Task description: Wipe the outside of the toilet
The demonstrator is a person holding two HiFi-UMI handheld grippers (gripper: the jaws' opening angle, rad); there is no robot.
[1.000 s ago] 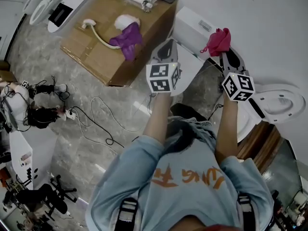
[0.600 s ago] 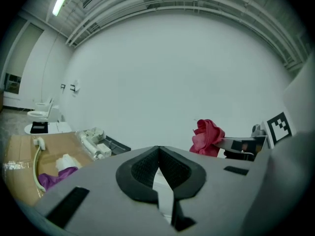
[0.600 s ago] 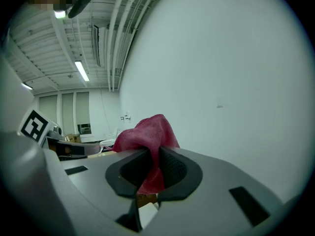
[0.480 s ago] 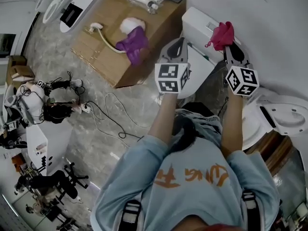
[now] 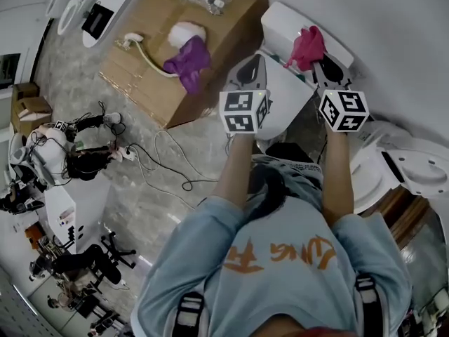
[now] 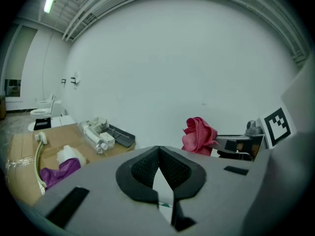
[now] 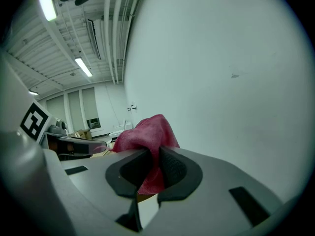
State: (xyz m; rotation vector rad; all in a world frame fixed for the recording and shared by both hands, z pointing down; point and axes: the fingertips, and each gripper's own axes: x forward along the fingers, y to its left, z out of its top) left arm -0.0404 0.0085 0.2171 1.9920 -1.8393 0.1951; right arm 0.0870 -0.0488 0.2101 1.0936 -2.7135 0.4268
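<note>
A white toilet stands against the wall, its tank (image 5: 278, 21) behind its closed lid (image 5: 289, 98). My right gripper (image 5: 316, 63) is shut on a bunched pink cloth (image 5: 306, 46), which it holds over the right part of the tank top. In the right gripper view the cloth (image 7: 147, 134) bulges up between the pads, and the gripper (image 7: 152, 167) is shut on it. Above the lid, my left gripper (image 5: 254, 64) hovers; its jaws (image 6: 158, 154) are shut, tips touching, with nothing held. The left gripper view also shows the cloth (image 6: 199, 134) to the right.
A big cardboard box (image 5: 133, 69) lies left of the toilet, with a purple cloth (image 5: 188, 60), a white hose (image 5: 149, 56) and packed parts on it. A second toilet (image 5: 414, 168) stands at the right. Cables (image 5: 163, 161) trail over the floor. The white wall is close behind.
Both grippers have moved toward the wall. The right one has carried the pink cloth from beside the tank's right end to over the tank top. The head view has shifted.
</note>
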